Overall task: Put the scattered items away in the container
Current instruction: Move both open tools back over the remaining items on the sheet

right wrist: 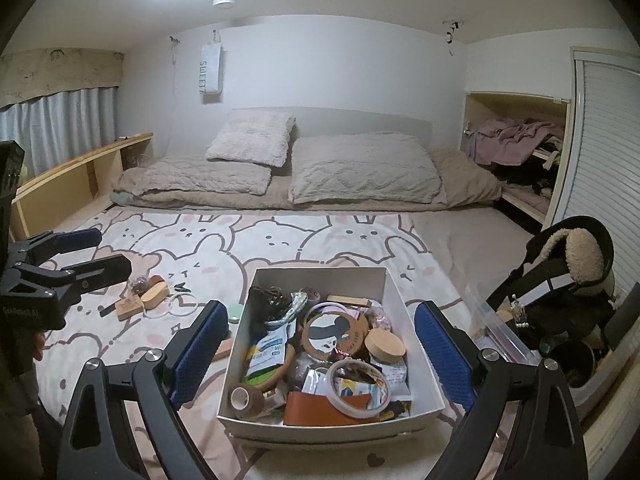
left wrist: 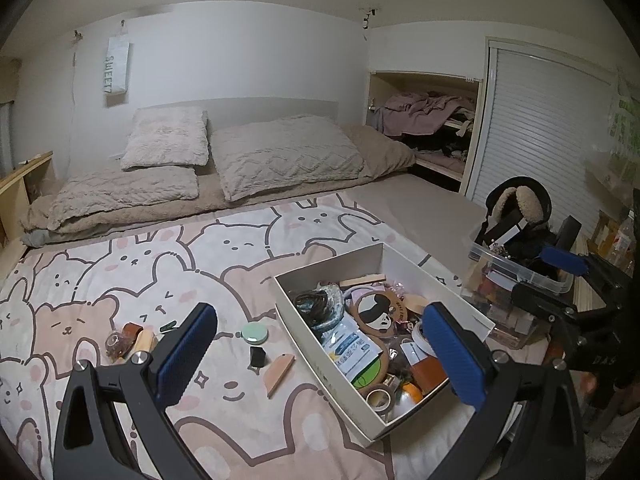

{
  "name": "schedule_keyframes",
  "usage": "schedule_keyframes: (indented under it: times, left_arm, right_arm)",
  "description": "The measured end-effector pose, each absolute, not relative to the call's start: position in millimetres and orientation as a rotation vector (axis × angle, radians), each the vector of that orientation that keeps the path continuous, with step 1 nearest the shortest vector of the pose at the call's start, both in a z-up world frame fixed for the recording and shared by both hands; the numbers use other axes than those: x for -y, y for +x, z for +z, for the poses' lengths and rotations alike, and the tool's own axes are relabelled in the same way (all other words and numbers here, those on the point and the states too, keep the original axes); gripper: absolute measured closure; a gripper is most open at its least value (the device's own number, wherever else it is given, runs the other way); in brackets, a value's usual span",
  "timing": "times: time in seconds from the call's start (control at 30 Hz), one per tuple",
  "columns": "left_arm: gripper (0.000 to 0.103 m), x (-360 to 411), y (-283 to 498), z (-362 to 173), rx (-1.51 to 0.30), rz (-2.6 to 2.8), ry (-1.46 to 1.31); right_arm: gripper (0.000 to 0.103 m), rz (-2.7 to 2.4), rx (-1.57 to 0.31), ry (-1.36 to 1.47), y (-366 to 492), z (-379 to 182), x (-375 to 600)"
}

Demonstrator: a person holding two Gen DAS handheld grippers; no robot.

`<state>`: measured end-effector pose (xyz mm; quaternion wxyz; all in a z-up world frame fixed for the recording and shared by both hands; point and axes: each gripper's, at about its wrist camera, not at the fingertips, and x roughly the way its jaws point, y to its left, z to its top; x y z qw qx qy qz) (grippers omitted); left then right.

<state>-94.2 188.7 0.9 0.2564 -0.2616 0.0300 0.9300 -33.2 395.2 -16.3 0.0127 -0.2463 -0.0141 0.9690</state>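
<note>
White cardboard forms the container (right wrist: 394,292), an open box at the lower centre of the right wrist view, resting on a bear-print blanket (right wrist: 280,236) and crammed with tape rolls, packets and round wooden pieces. The right gripper (right wrist: 320,354) hangs over it with its jaws wide apart and empty. In the left wrist view the left gripper (left wrist: 320,354) is likewise spread and holds nothing; between its fingers, left of the box, lie a mint round case (left wrist: 255,332), a small black block (left wrist: 258,356) and a wooden comb (left wrist: 280,374).
</note>
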Motion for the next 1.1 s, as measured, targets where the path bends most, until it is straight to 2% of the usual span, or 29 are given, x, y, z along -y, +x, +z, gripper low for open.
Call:
schedule_keyframes:
  times: [0.17, 0.27, 1.1]
  left_arm:
    - [0.0, -182, -90, 1, -0.08, 2.532, -0.701]
    - [0.0, -179, -89, 0, -0.085, 2.534, -0.697]
    - [0.0, -150, -93, -6, -0.105, 2.559, -0.67]
  right_arm:
    - [0.008, 3.008, 0.04, -0.756, -28, -18, -395]
    - [0.0, 2.999, 0.038, -0.745, -25, -19, -394]
    - [0.0, 2.994, 0.006, -0.687, -31, -21, -374]
